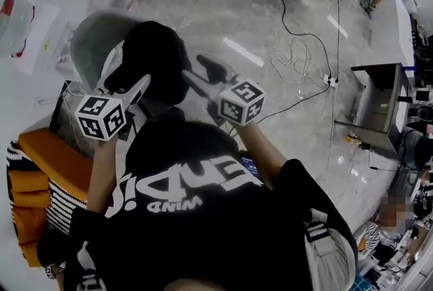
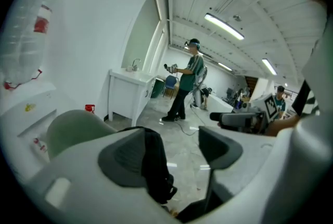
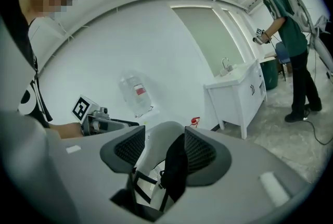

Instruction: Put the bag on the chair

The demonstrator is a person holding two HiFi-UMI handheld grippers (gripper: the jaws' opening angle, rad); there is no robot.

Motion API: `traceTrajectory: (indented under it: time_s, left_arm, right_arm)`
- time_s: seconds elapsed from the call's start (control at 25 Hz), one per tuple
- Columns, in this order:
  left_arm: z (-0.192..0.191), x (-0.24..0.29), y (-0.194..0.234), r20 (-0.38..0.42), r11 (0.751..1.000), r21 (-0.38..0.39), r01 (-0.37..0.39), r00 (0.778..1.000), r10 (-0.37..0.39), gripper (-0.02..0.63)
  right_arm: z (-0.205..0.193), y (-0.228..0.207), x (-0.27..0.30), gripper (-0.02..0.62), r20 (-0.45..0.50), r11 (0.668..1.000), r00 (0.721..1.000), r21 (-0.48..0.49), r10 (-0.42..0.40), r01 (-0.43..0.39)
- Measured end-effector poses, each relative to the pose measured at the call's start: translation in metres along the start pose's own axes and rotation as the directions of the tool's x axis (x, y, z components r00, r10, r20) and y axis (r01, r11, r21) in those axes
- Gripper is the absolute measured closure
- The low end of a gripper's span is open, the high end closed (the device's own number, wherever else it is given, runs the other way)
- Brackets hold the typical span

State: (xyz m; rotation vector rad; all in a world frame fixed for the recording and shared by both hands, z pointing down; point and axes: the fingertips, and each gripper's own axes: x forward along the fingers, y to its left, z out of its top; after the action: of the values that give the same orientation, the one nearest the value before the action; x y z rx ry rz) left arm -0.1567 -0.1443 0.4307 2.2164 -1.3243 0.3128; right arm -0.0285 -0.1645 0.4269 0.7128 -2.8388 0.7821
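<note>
The black bag [image 1: 154, 56] was at the grey-green chair [image 1: 91, 39], covering the seat as seen from above, with its far side by the backrest. Whether its full weight rested there could not be told. The left tool [image 2: 174, 147] stood moderately wide. A black strap of the bag hung against its left pad, and the right pad was clear of it. The right tool [image 3: 162, 147] was likewise partly spread, with black bag fabric lying along its right pad and the left pad apart from it; the pale chair showed through the gap. In the head view the left tool reached in at the bag's left edge and the right tool at its right edge. An orange cushion [image 1: 47, 161] lay just beside the chair. Farther off on the floor stood a white cabinet [image 2: 127, 94] and a person in green [image 2: 186, 82].
</note>
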Motion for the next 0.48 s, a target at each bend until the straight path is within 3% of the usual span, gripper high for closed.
traceTrajectory:
  time_s: [0.12,0.36,0.48]
  left_arm:
    - [-0.001,-0.016,-0.004,0.046,0.999,0.008,-0.033,0.998,0.033,0.416]
    - [-0.008,-0.031,-0.017,0.106,0.998,0.035,-0.048,0.993,0.044,0.599]
    - [-0.010,-0.035,-0.021,0.159,0.998,0.024,-0.053,0.986,0.048,0.606]
  right_arm:
    - [0.004,0.002,-0.027,0.416,0.039,0.999,0.998,-0.027,-0.042,0.043]
    - [-0.002,-0.006,-0.061,0.575,0.079,0.982,0.982,-0.063,-0.171,0.176]
    - [-0.010,-0.011,-0.071,0.594,0.075,0.970,0.974,-0.094,-0.216,0.222]
